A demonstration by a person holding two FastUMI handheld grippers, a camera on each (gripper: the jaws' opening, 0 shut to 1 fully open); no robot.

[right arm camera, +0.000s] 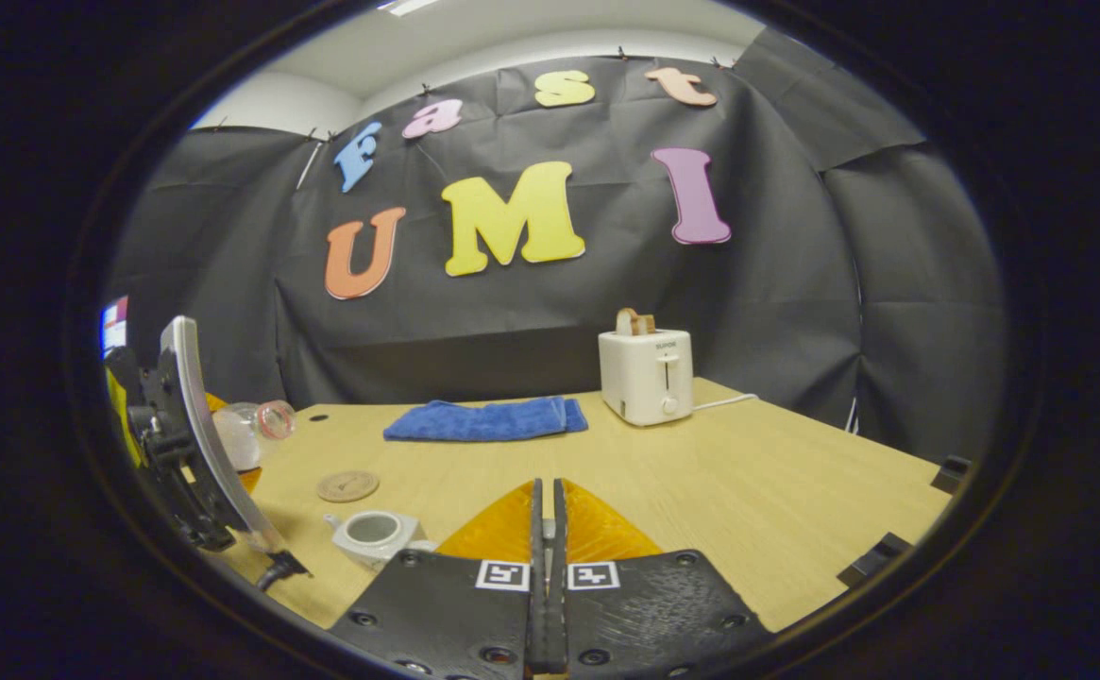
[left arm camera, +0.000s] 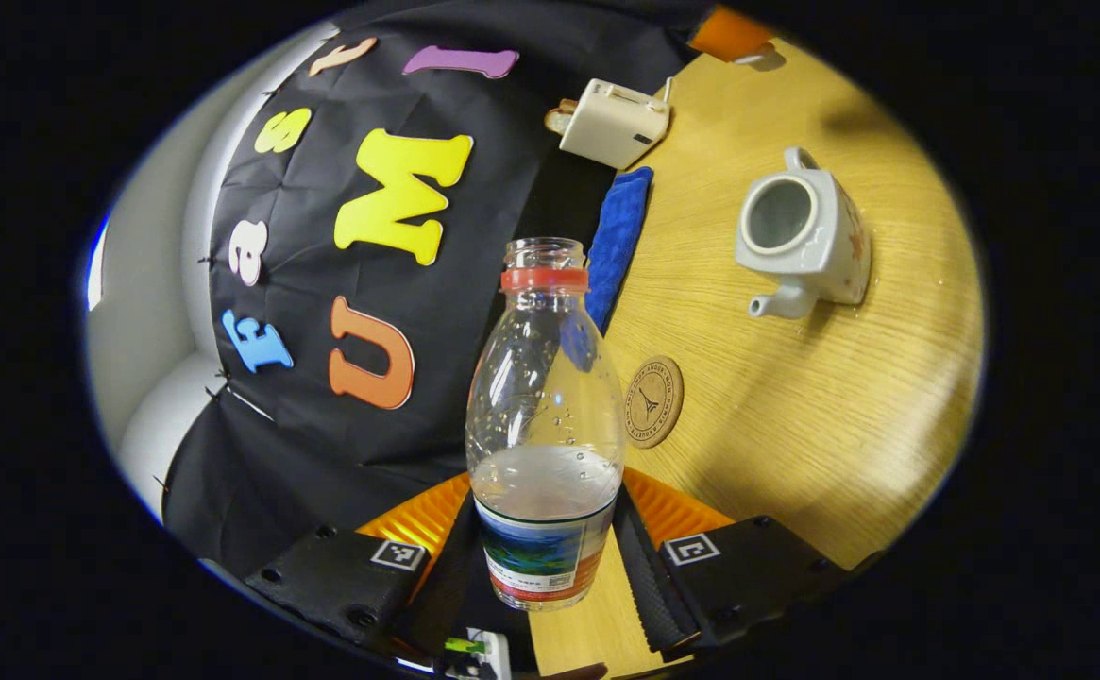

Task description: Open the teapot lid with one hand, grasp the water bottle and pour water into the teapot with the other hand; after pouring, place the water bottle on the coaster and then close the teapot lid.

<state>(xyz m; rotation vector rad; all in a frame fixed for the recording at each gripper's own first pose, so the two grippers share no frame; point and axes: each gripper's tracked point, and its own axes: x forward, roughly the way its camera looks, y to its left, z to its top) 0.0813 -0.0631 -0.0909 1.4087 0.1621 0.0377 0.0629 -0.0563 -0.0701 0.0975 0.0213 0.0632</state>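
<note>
Water bottle sits clamped between the two fingers of the left gripper, which press on its labelled lower part from either side. The bottle is uncapped, with a red ring at the neck, and holds water only in its lower portion; droplets cling to the clear wall above. In the left gripper view the whole scene is tilted, so the bottle's true lean is hard to judge there. Beyond it on the wooden table lies the round coaster, bare, and farther off stands the white teapot with its mouth uncovered (the lid is off).

The right gripper has its fingers pressed together, and whether anything thin is pinched between them cannot be told. In the right gripper view, the teapot stands just left of those fingers, the coaster behind it, and the bottle lies tipped at the far left. A blue cloth and a white toaster sit near the back edge.
</note>
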